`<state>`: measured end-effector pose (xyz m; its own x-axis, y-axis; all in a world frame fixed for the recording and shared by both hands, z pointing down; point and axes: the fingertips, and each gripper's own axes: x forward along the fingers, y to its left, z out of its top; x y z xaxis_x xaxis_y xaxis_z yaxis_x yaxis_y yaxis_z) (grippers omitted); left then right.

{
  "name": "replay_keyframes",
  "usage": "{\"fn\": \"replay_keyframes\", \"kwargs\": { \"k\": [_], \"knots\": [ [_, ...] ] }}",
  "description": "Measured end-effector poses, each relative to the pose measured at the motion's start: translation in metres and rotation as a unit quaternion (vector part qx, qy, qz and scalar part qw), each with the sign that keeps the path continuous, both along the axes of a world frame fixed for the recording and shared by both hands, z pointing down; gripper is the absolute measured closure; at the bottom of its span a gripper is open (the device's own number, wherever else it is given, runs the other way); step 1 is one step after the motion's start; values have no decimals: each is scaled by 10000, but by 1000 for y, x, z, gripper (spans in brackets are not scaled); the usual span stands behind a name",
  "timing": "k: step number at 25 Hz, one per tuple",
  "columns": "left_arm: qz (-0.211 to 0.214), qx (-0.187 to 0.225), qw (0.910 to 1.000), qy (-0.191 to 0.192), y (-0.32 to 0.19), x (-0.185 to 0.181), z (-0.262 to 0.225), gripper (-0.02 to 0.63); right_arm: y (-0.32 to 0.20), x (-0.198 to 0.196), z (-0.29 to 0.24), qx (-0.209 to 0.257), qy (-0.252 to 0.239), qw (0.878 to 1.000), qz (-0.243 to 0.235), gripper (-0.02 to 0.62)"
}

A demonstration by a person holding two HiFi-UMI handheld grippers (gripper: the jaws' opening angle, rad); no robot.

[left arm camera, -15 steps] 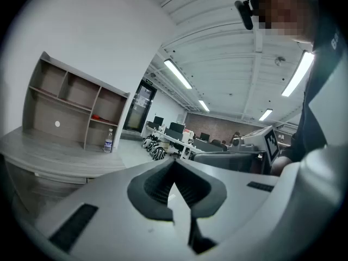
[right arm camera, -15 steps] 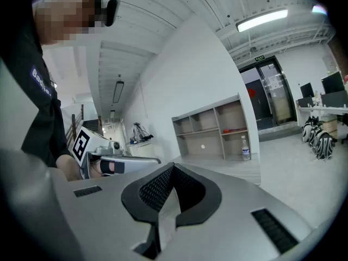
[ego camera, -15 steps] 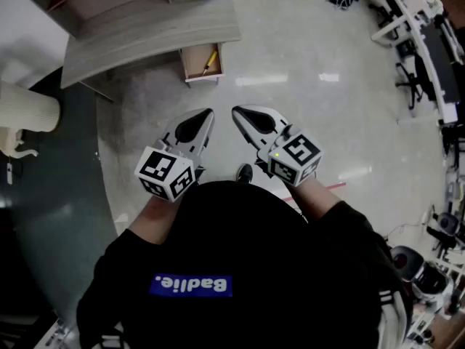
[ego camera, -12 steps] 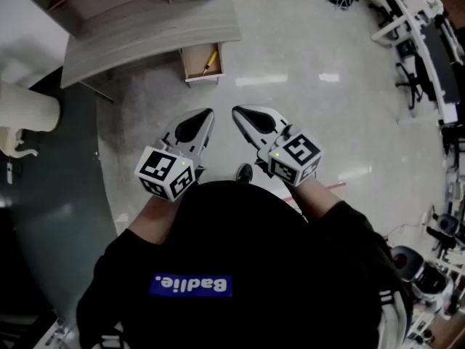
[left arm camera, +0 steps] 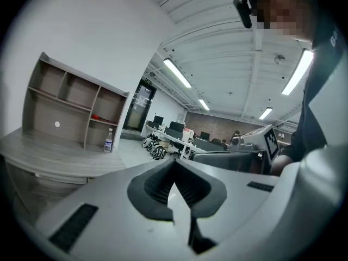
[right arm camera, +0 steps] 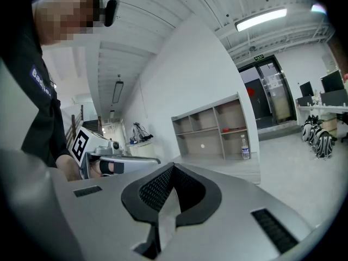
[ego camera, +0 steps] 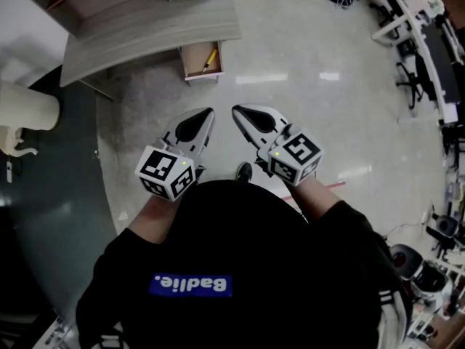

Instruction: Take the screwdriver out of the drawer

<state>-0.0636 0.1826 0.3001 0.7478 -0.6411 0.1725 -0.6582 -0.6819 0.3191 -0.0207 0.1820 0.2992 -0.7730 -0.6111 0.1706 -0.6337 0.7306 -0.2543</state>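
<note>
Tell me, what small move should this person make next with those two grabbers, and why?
Probably carry the right gripper forward toward the open drawer under the desk. The screwdriver lies inside it, well apart from both tools. The left gripper and the right one both have their jaws together, holding nothing.

**Surface materials and finishes, seen from the head and gripper views.**
Floor (ego camera: pixel 305 107): polished, glossy, mirroring lights at two o'clock. Desk (ego camera: pixel 145 31), eleven o'clock: matt grey wood grain. Drawer (ego camera: pixel 192 60): pale wood. Left gripper (ego camera: pixel 208 113) and right gripper (ego camera: pixel 235 111): smooth matt plastic shells, black ribbed pads (right arm camera: pixel 157 188). Sweatshirt (ego camera: pixel 232 253): black cloth.
</note>
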Motion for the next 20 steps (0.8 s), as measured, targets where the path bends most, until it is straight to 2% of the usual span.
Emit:
{"fn": "replay_keyframes", "kwargs": {
  "k": [9,20],
  "knots": [
    [-69,2,10000,-16,-1,1,3,604,-1,4,4,-73,-90,9999,-25,566],
    [-364,77,9993,-105,-19,55,-5,604,-19,61,-4,-3,-146,9994,-305,566]
  ]
}}
